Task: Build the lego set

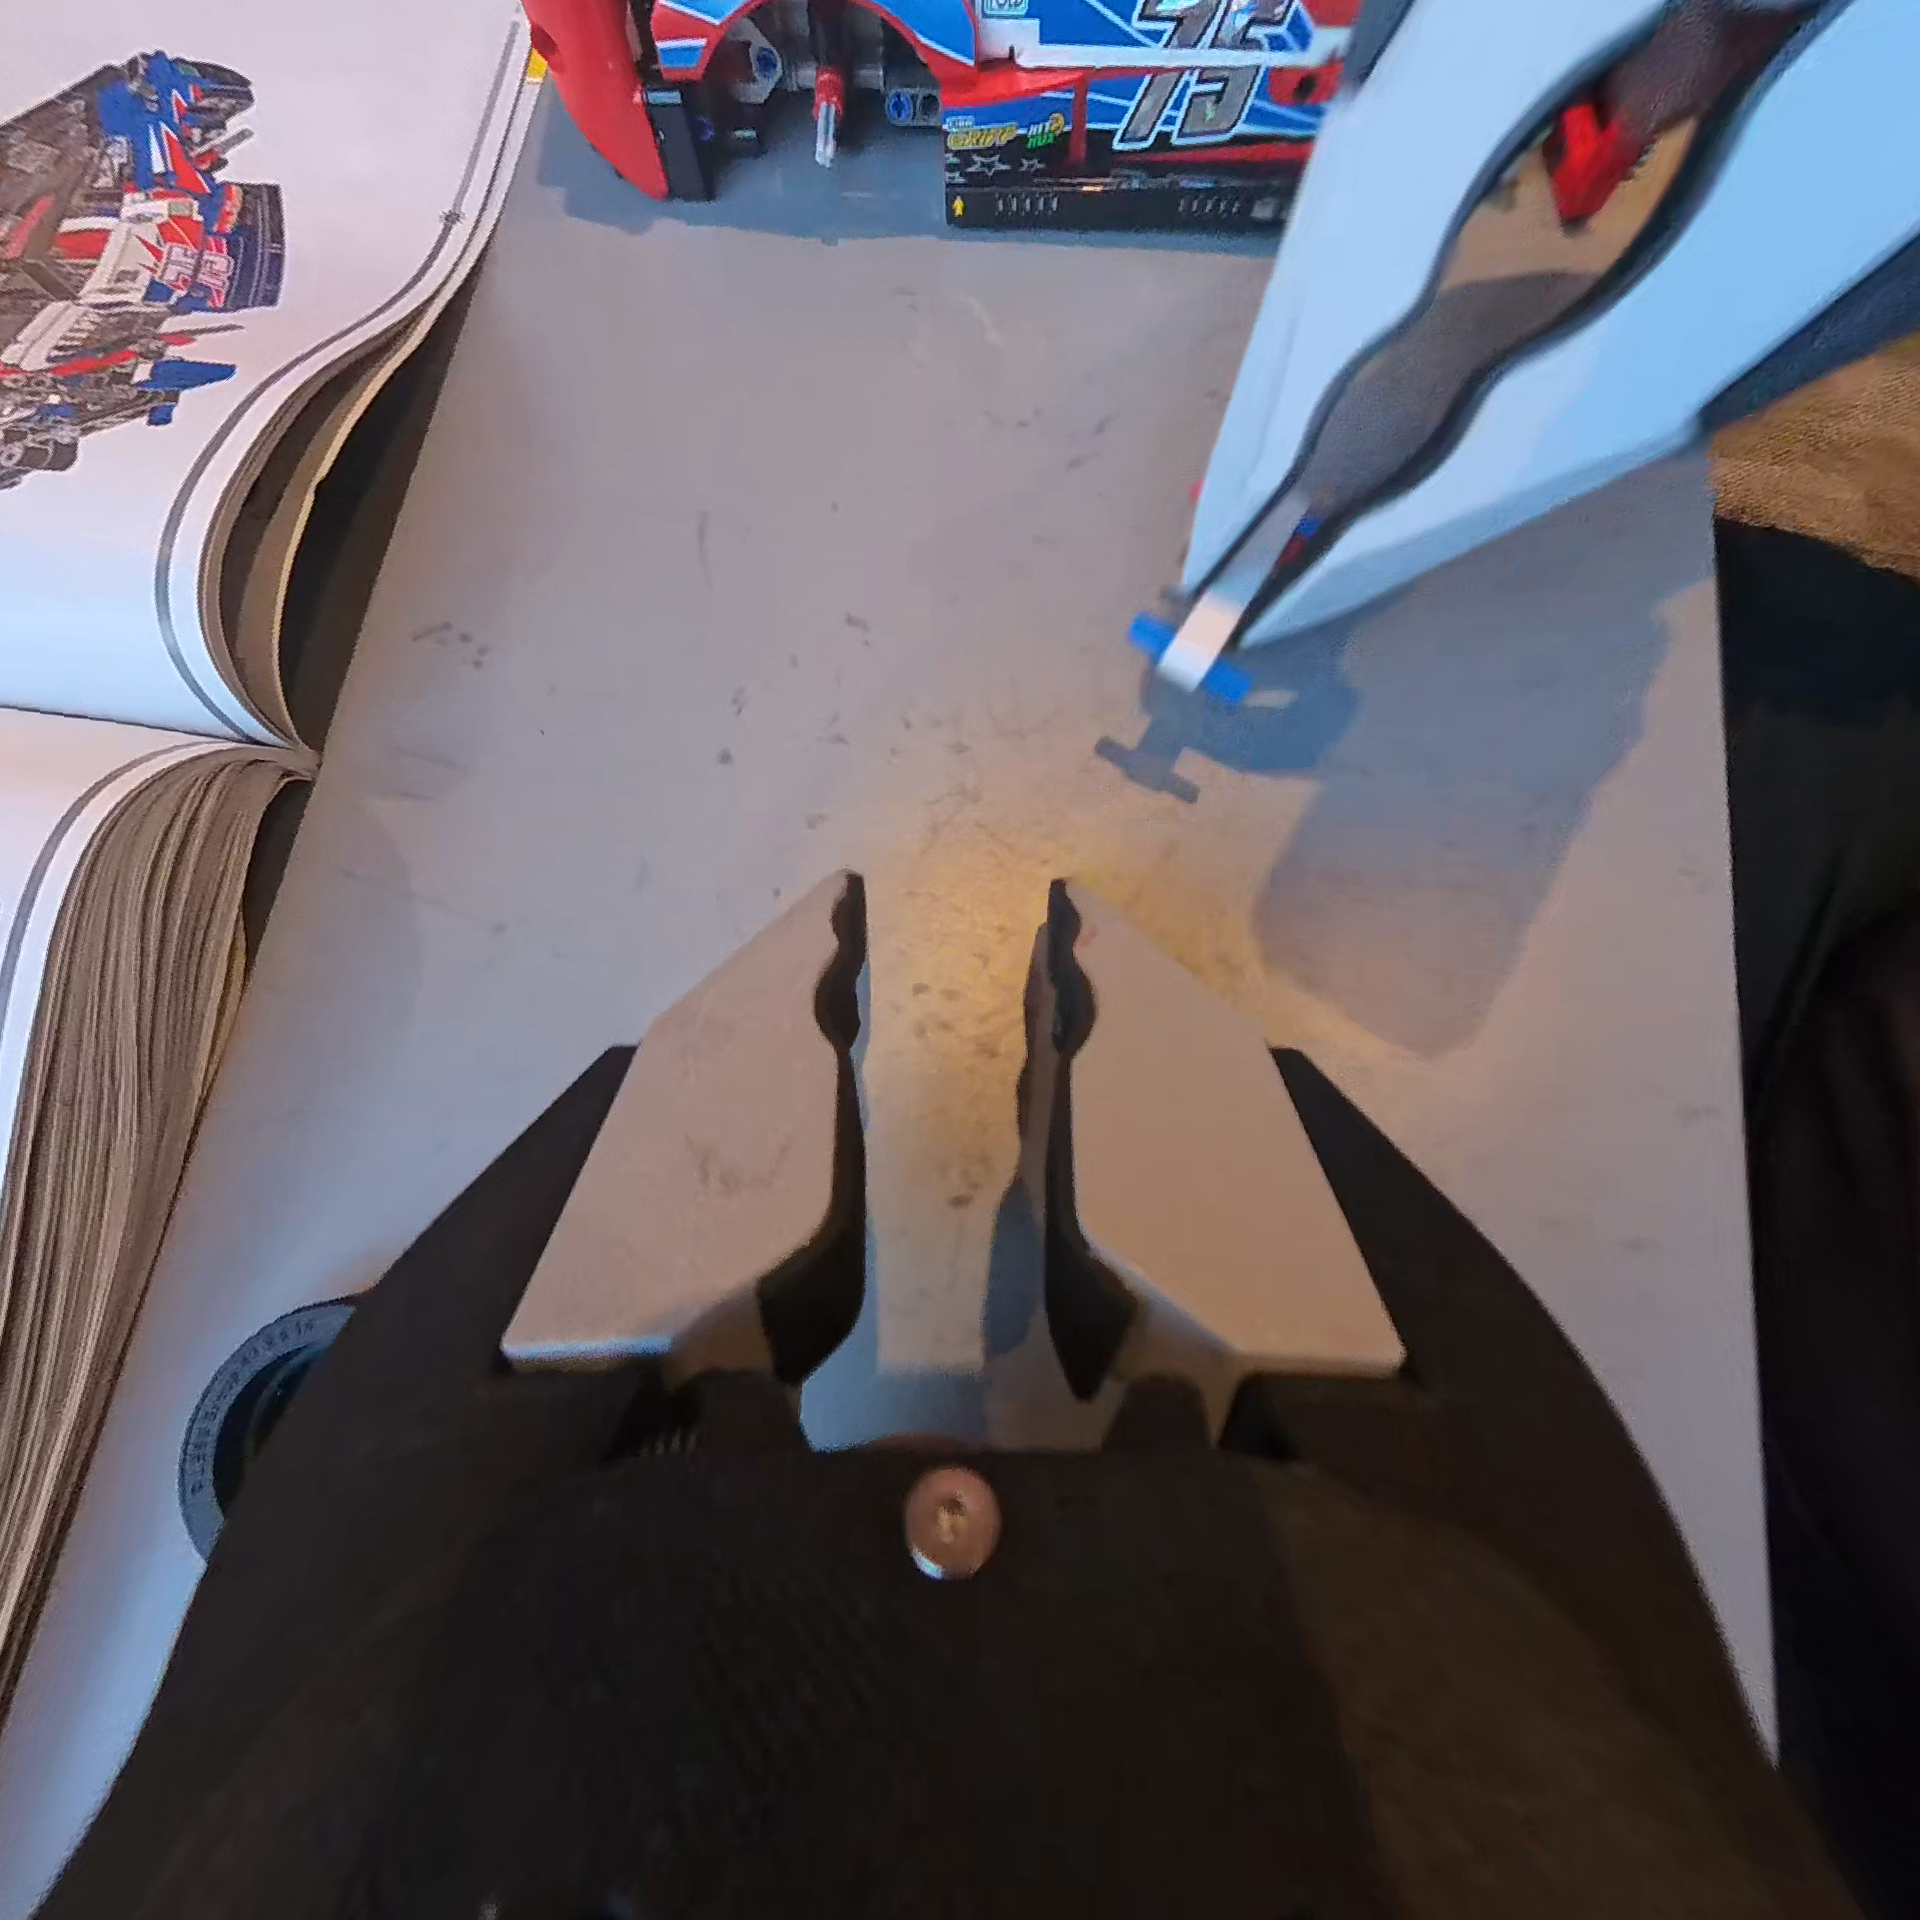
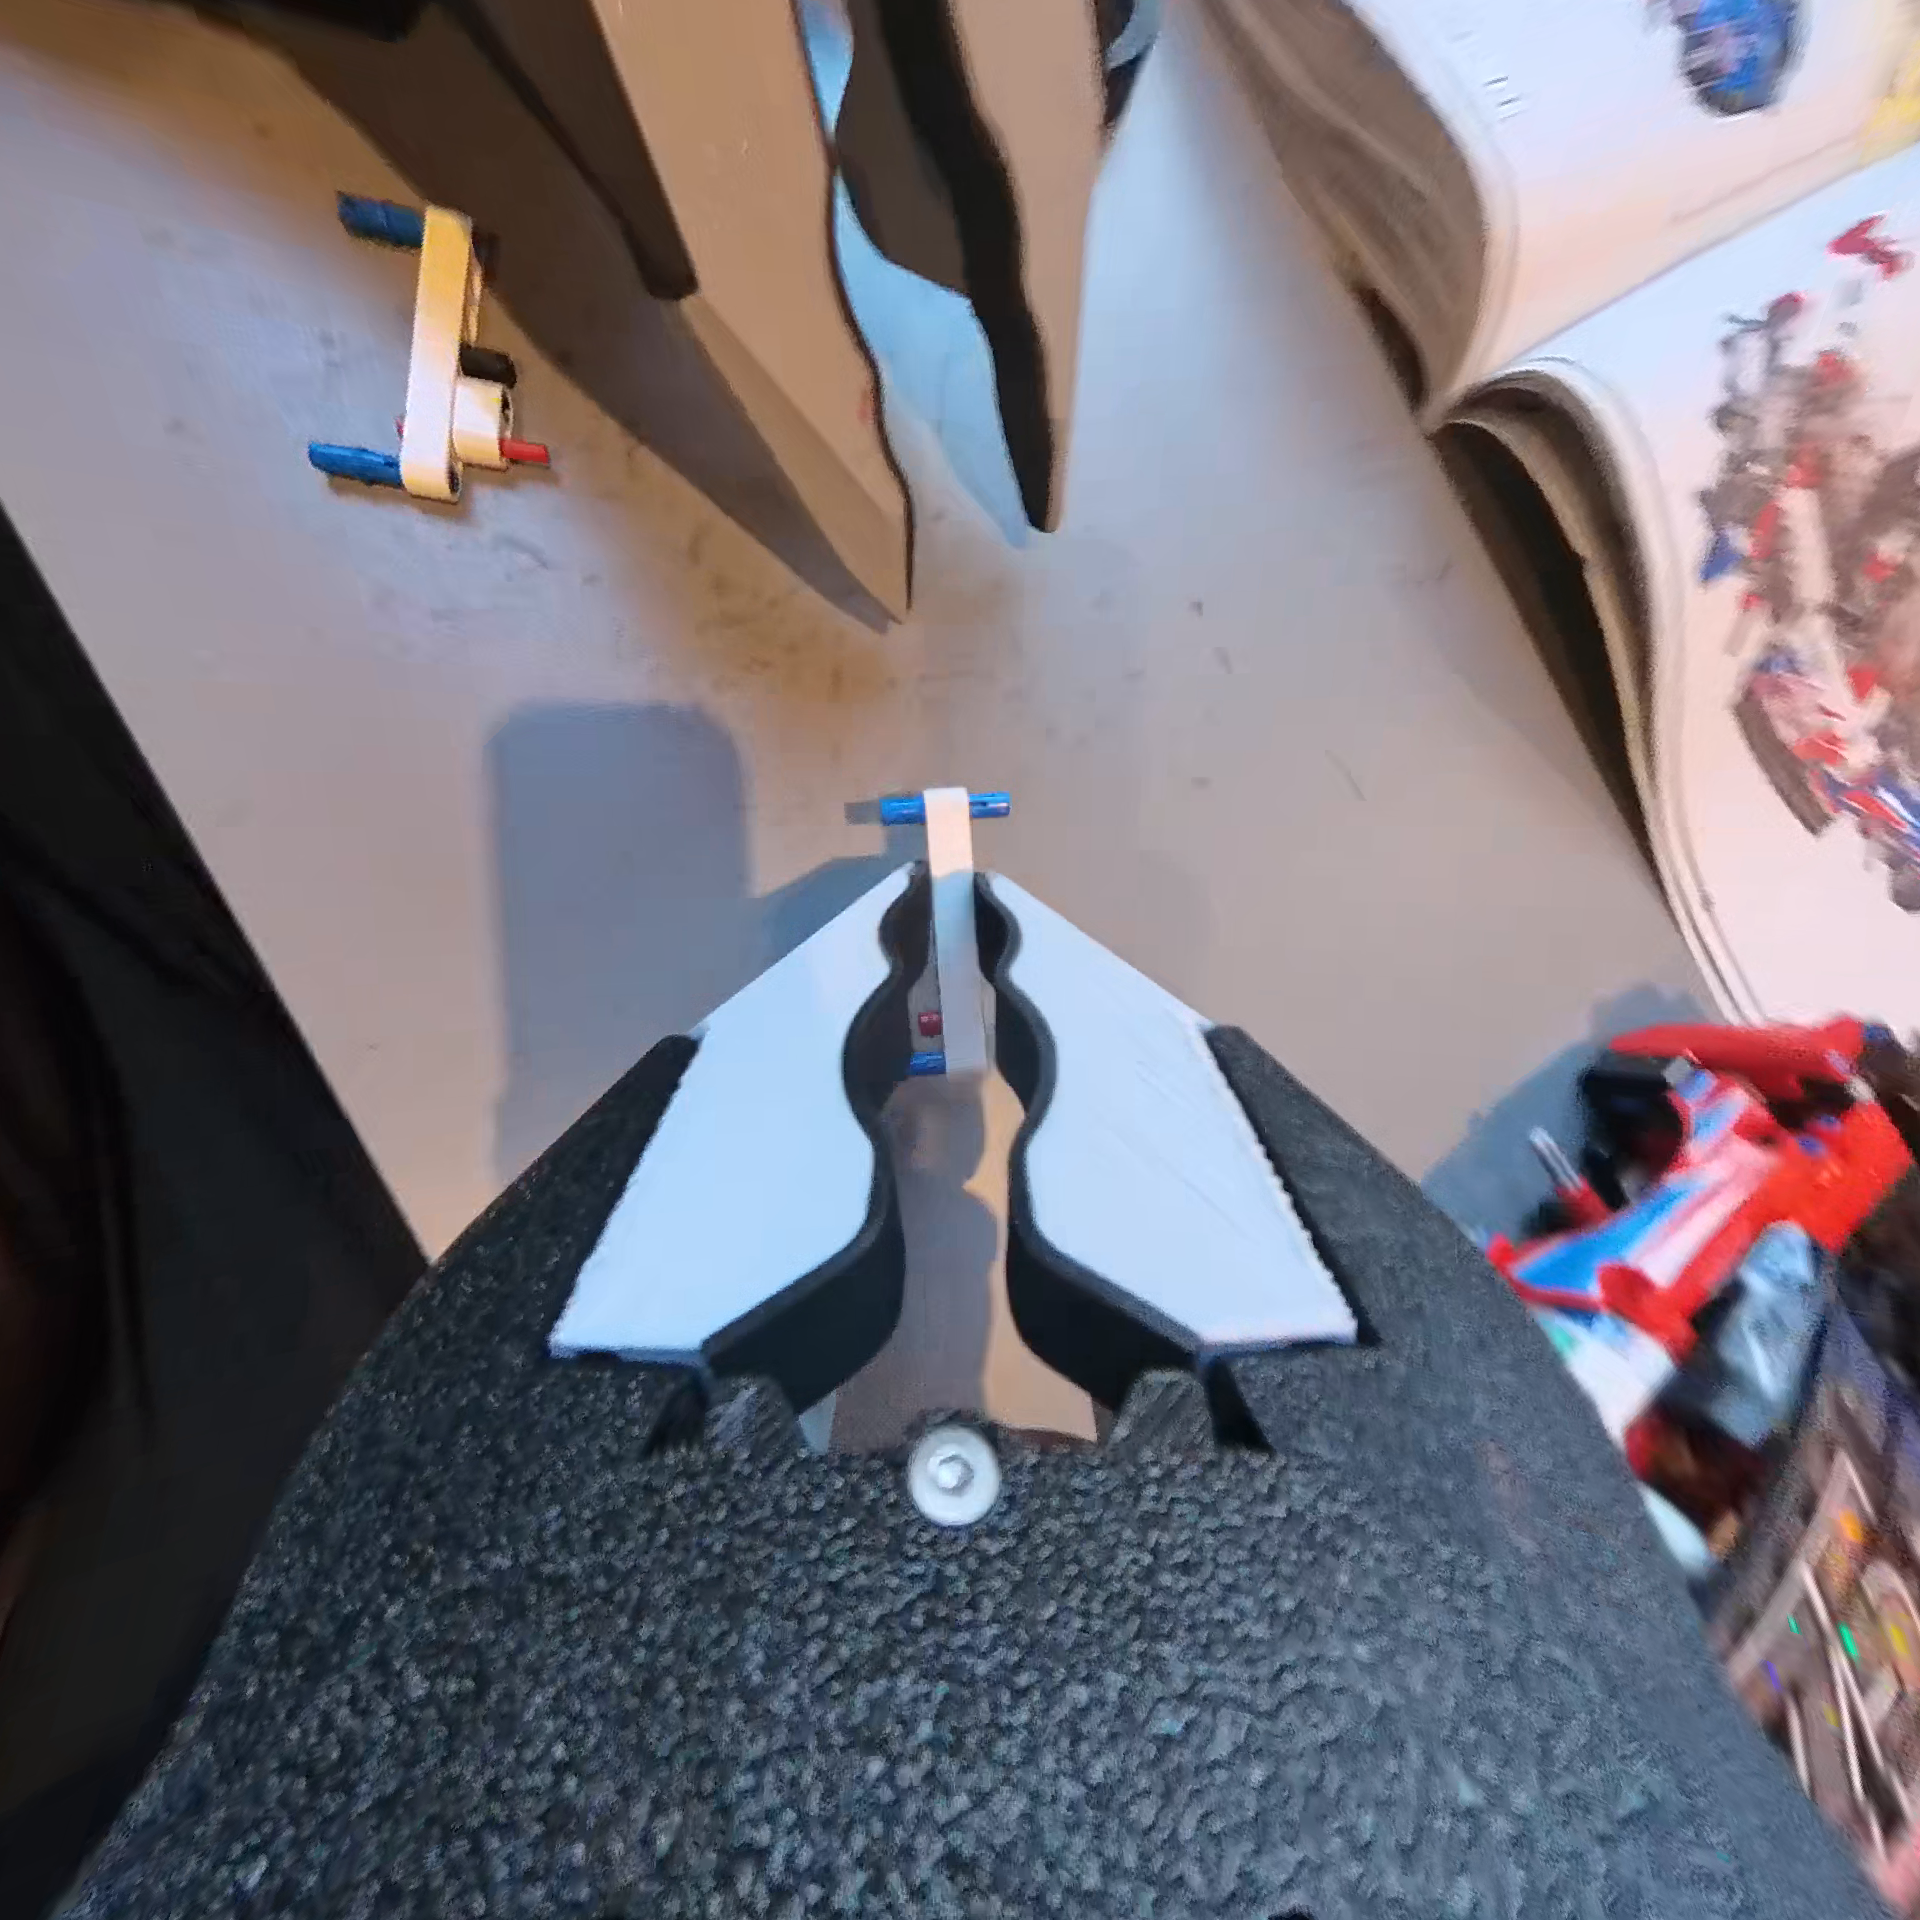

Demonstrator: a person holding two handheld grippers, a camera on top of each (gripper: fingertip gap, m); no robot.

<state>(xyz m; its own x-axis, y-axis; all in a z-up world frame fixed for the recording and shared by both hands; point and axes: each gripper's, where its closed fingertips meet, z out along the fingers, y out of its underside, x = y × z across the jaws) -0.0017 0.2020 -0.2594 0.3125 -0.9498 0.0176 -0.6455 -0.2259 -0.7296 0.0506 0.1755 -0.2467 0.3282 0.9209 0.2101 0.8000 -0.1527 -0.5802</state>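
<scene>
My right gripper (image 2: 948,883) is shut on a white beam (image 2: 951,847) with blue pins through it and holds it just above the table. In the left wrist view this right gripper (image 1: 1236,613) reaches in from the upper right with the white beam (image 1: 1195,644) at its tips. My left gripper (image 1: 954,894) is open and empty over the table's middle. It shows at the top of the right wrist view (image 2: 971,566). A second white beam (image 2: 447,353) with blue pins, a black pin and a red axle lies on the table beside it.
A partly built red, white and blue lego car (image 1: 831,94) stands at the table's far side and also shows in the right wrist view (image 2: 1714,1195). An open instruction book (image 1: 208,468) lies at the left. The table edge (image 1: 1730,935) runs along the right. My left gripper's tips are some 15 cm from the open instruction book (image 1: 208,468). Look for it in the right wrist view (image 2: 1637,478) too.
</scene>
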